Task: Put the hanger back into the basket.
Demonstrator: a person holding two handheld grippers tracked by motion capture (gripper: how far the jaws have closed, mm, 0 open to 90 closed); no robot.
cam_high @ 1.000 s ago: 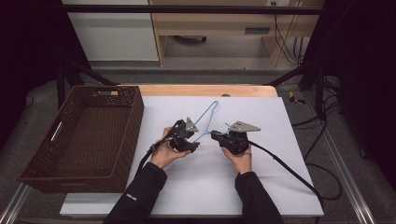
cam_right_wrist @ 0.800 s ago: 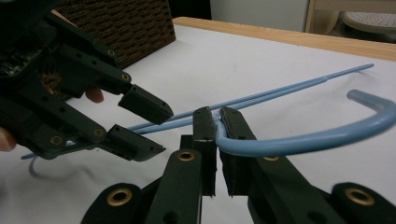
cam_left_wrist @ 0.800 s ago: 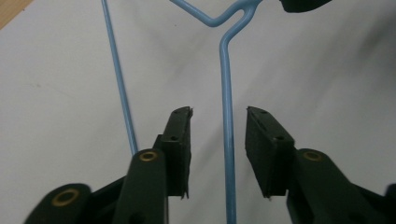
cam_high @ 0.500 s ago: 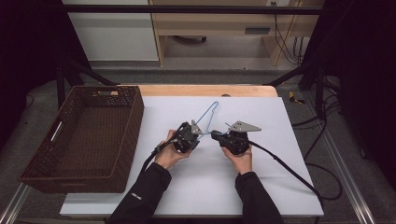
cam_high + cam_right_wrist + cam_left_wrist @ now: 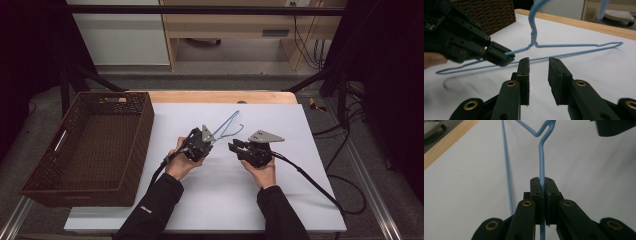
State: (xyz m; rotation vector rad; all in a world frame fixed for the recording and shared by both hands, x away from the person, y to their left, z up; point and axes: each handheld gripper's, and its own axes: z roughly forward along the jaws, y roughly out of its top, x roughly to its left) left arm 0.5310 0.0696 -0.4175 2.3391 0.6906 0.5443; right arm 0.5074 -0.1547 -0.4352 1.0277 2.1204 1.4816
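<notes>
Left hand-held gripper [image 5: 542,195] closed on hanger [image 5: 541,157], hook cropped.

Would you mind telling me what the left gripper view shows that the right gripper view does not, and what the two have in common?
Left gripper view: the left hand-held gripper seen from behind, jaws shut on one wire of the blue hanger, having just been closing, with the hanger's long bar running alongside.

Right gripper view: the right hand-held gripper with its jaws apart, having just been opening, and nothing pressed between them; the wicker basket; the hanger's hook raised off the table.

Both: the blue hanger, the white table top and its wooden edge.
</notes>
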